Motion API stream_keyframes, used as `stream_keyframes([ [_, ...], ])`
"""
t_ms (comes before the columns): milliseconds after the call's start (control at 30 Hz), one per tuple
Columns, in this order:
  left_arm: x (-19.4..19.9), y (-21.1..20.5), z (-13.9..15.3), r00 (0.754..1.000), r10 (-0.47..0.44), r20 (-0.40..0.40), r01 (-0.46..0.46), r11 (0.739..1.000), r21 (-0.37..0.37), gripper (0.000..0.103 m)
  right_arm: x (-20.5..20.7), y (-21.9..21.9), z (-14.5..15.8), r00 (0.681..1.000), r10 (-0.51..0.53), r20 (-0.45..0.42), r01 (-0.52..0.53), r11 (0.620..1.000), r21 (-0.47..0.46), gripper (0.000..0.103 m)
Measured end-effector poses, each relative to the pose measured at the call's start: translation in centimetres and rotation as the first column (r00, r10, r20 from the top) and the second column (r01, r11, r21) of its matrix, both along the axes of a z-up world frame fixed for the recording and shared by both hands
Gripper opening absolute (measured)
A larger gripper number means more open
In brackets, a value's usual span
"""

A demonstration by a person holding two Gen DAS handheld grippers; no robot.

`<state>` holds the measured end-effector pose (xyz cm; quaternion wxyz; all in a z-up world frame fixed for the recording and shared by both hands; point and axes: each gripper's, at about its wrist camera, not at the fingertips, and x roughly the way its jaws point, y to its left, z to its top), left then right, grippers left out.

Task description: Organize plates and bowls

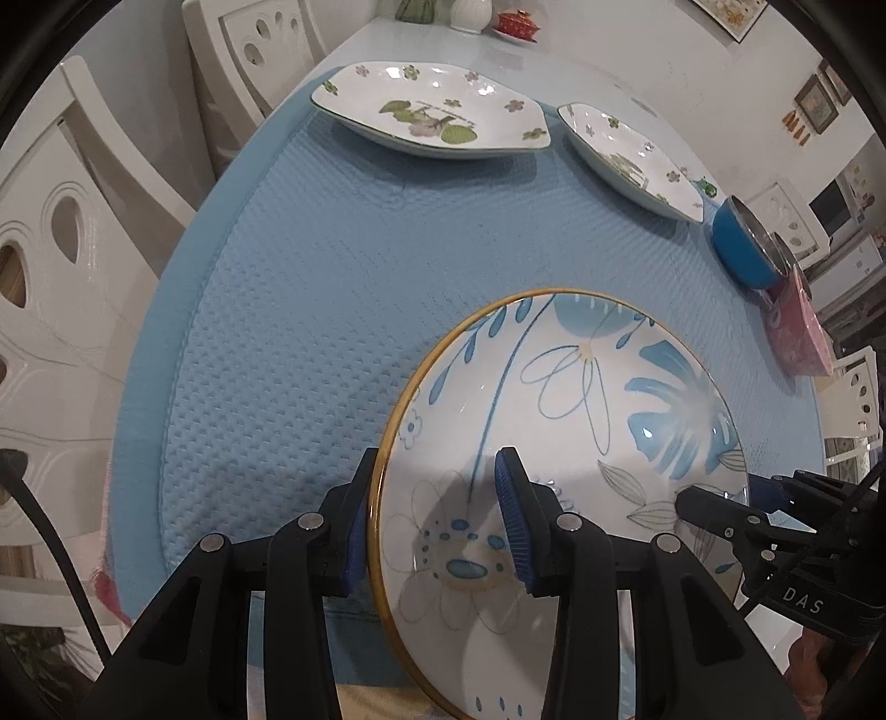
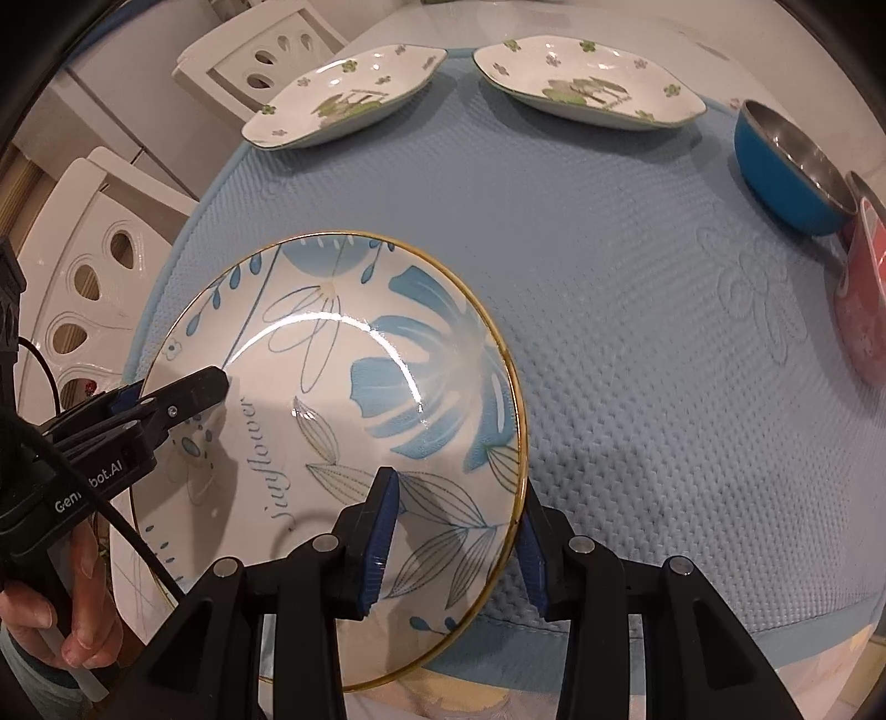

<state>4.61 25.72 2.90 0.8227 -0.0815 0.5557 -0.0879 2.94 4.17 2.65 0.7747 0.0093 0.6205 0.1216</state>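
A round white plate with blue flowers and a gold rim [image 1: 565, 421] [image 2: 354, 387] is at the near edge of the blue mat. My left gripper [image 1: 437, 531] straddles its left rim, one finger on top and one outside the rim; it also shows in the right wrist view [image 2: 183, 396]. My right gripper [image 2: 457, 543] straddles the plate's right rim in the same way; it also shows in the left wrist view [image 1: 714, 504]. Both look shut on the plate. Two square green-flowered dishes [image 1: 432, 111] [image 1: 631, 158] sit at the far edge of the mat.
A blue bowl with a steel inside [image 1: 745, 246] [image 2: 786, 160] and a pink container [image 1: 800, 327] [image 2: 864, 310] stand at the right of the mat [image 1: 310, 310]. White chairs [image 1: 66, 266] line the table's left side. A red pot [image 1: 518, 23] sits at the far end.
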Motion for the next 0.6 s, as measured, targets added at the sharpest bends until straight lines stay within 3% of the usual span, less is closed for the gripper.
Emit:
stream_keyframes([
  [267,-0.6,-0.4,-0.3,1.0,0.012,-0.002,-0.012,1.0,0.004,0.036,-0.6,-0.4,-0.5,1.0,-0.026,-0.005,0.026,1.0,0.013,0.039],
  [600,-4.4,2.3,5.4,0.98,0.133,0.147,-0.134,0.991,-0.008,0.037,-3.3,-3.1,5.3,0.99,-0.025,0.136,0.019,0.999,0.046,0.039],
])
